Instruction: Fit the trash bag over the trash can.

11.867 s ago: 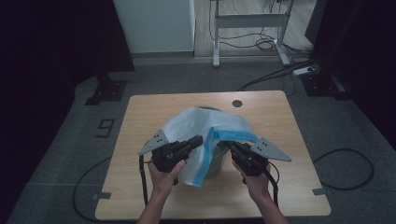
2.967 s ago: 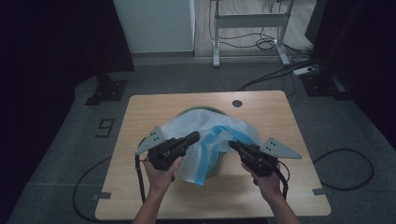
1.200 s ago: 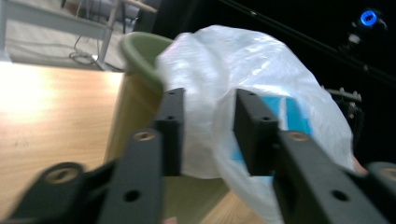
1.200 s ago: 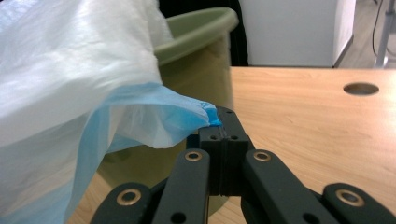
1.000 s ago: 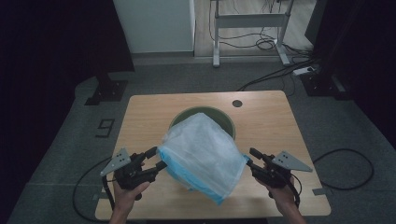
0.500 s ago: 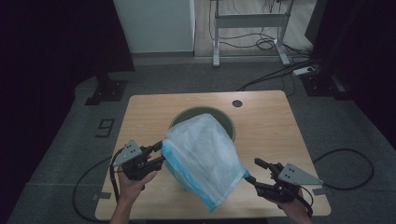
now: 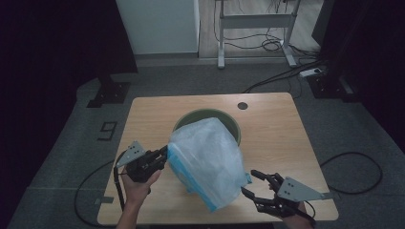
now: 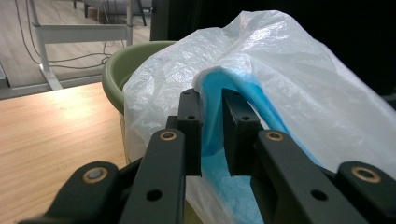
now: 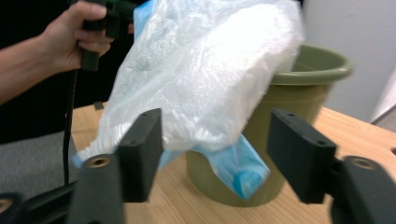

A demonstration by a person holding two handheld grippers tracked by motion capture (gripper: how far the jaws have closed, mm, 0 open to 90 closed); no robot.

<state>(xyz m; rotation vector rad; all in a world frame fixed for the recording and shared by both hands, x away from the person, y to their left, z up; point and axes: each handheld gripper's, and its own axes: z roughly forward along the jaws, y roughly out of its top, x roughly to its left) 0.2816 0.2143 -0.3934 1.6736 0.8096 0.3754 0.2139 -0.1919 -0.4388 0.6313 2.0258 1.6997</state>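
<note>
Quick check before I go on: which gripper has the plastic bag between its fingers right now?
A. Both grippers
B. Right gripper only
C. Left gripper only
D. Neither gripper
C. In the left gripper view the left gripper has its fingers closing on the blue edge of the plastic bag, while the right gripper stands open with the bag beyond its fingers, near the green bucket.

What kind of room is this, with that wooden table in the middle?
Probably a lab or recording workspace, not a home: a lone wooden table on grey carpet, loose cables trailing across the floor, a metal desk frame behind, and dark screens around the sides.
</note>
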